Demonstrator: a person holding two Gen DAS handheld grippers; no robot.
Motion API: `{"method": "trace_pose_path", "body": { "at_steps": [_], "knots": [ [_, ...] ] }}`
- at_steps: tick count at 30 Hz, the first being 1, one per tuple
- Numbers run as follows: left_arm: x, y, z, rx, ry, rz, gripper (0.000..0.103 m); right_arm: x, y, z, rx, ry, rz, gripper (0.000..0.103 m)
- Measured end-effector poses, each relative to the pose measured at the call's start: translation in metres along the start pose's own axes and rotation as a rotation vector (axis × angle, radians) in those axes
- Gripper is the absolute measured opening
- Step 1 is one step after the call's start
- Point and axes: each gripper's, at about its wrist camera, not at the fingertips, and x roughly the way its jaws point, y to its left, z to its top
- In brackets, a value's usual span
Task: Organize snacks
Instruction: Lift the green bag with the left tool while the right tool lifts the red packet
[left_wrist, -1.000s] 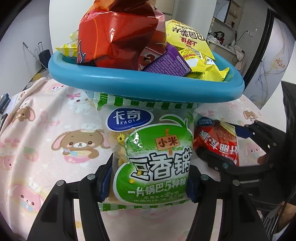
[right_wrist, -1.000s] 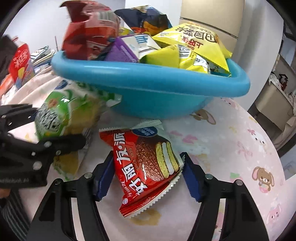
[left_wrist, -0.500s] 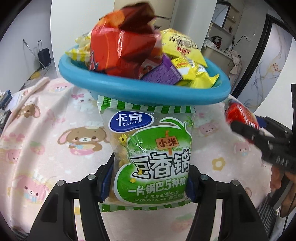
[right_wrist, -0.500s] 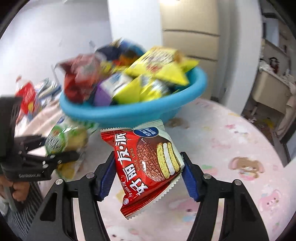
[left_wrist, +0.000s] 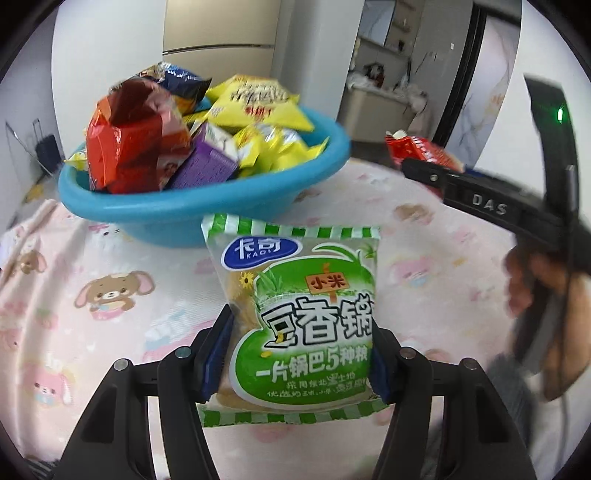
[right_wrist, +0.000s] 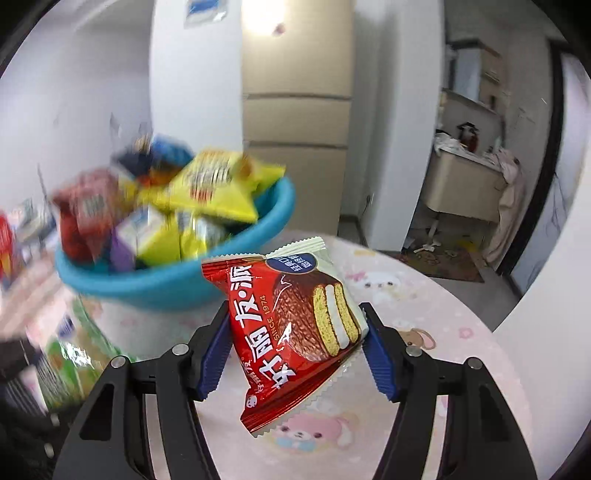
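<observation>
Looking along the left gripper (left_wrist: 301, 354): blue pads (left_wrist: 216, 354) clamped on both sides of the green snack bag (left_wrist: 303, 325), bag upright btwn the fingers, clear of the pink cartoon tablecloth (left_wrist: 110, 295). Beyond it, the blue basin (left_wrist: 166, 218) sits on the cloth, heaped w/ packets: a red bag (left_wrist: 136, 147), a purple box (left_wrist: 201, 166), yellow bags (left_wrist: 258, 107). Only this view shows the right gripper from outside, at far right, a hand (left_wrist: 554, 295) on its handle, red wrapper poking past its tip.

Right wrist view: right gripper (right_wrist: 295, 350) clamped on the red choco pie packet (right_wrist: 295, 332), pads pressing its left & right edges, packet tilted, lower corner hanging over the cloth. Basin is behind-left of it, blurred. Green bag is a smear at lower left. Only here: beige fridge (right_wrist: 295, 122) straight behind the basin.
</observation>
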Motion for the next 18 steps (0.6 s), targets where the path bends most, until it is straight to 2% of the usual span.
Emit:
{"method": "trace_pose_path", "body": {
  "at_steps": [2, 6, 9, 14, 18],
  "knots": [
    [-0.010, 0.002, 0.004, -0.019, -0.023, -0.026, 0.064, -0.009, -0.004, 0.002, 0.050, -0.046, 0.019, 0.064],
    [-0.031, 0.006, 0.012, -0.053, -0.065, -0.083, 0.064, -0.028, -0.008, 0.006, 0.085, -0.154, -0.006, 0.064],
    [-0.044, 0.002, 0.013, -0.040, -0.093, -0.092, 0.064, -0.030, -0.013, 0.009, 0.128, -0.197, 0.016, 0.064],
    [-0.063, -0.003, 0.020, -0.016, -0.161, -0.051, 0.064, -0.027, -0.016, 0.006, 0.160, -0.204, 0.023, 0.064],
    [-0.073, 0.003, 0.050, -0.033, -0.218, -0.045, 0.064, -0.020, -0.019, 0.003, 0.181, -0.195, 0.023, 0.064]
  ]
}}
